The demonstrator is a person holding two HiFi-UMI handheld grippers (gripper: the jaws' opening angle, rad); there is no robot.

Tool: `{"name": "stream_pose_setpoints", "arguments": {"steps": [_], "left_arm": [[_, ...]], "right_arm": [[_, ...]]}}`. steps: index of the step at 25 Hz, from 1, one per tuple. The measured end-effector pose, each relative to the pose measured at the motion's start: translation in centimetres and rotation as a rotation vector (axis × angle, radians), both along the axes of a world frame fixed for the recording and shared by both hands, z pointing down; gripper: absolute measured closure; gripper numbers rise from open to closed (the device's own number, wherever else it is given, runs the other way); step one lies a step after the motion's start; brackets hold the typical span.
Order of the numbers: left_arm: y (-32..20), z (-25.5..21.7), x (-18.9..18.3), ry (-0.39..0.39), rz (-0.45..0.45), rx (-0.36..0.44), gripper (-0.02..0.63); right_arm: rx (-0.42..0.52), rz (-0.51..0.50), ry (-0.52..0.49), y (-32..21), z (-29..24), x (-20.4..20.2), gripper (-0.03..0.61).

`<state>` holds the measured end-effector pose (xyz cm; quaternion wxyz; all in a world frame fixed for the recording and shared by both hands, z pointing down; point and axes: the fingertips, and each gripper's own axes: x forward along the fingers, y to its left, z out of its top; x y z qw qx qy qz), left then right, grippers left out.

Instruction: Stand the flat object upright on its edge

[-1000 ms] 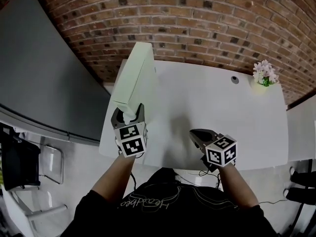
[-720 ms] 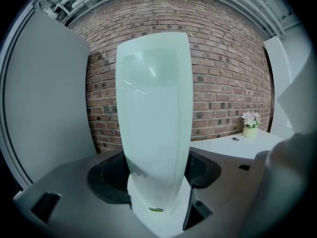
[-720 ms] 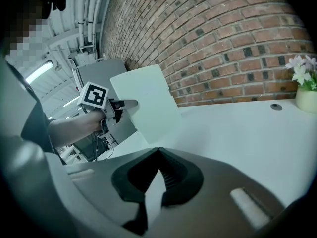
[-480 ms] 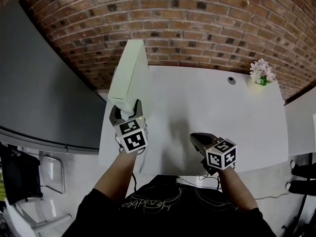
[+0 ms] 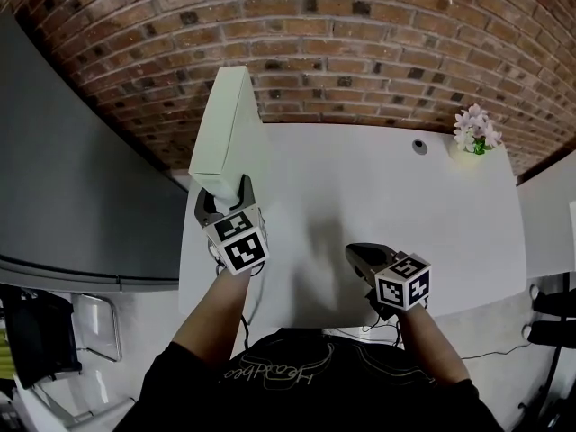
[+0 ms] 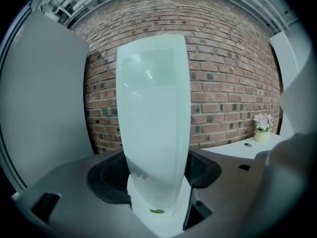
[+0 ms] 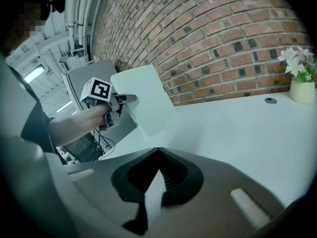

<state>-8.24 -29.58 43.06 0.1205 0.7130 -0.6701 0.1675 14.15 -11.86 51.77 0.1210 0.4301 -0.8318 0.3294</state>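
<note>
Since a second ago the left gripper (image 5: 225, 201) has carried the flat object (image 5: 225, 133) leftward, so the white panel now stands over the left edge of the table (image 5: 378, 196) and reads narrower from the head view, closer to on-edge. Its jaws are spread wide and pinch the panel's near end, with the panel running up and away between them toward the brick wall. From the right gripper view the panel hangs tilted beside the table's left border; whether its lower corner touches the top is hard to tell at that angle. To finish this step well, I would bring the panel back inward over bare tabletop, lower one long edge flat onto the surface, square it upright, and ease the pinch off only once it holds its balance. The right gripper (image 5: 360, 252), jaws pressed together on nothing, hovers over the near side of the table and could steady the panel's face as a backstop. Count: one flat object, two grippers, one table, one round cable port (image 5: 419, 147), one flower pot (image 5: 477, 135) at the far right corner.
</note>
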Motion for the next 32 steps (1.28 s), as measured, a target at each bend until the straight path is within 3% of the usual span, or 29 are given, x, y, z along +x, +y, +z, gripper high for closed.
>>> {"name": "stream_pose_setpoints", "arguments": {"steps": [21,32], "left_arm": [[-4.9,-0.1,1.2,0.014,-0.009,0.023,0.305],[-5.8,-0.1,1.4,0.062,0.049,0.039,0.296]], "right_arm": [[-0.026,0.026,0.006,-3.2,0.5,1.5,0.574],[-0.032,0.017,-0.005,-4.7,1.1,1.3,0.574]]}}
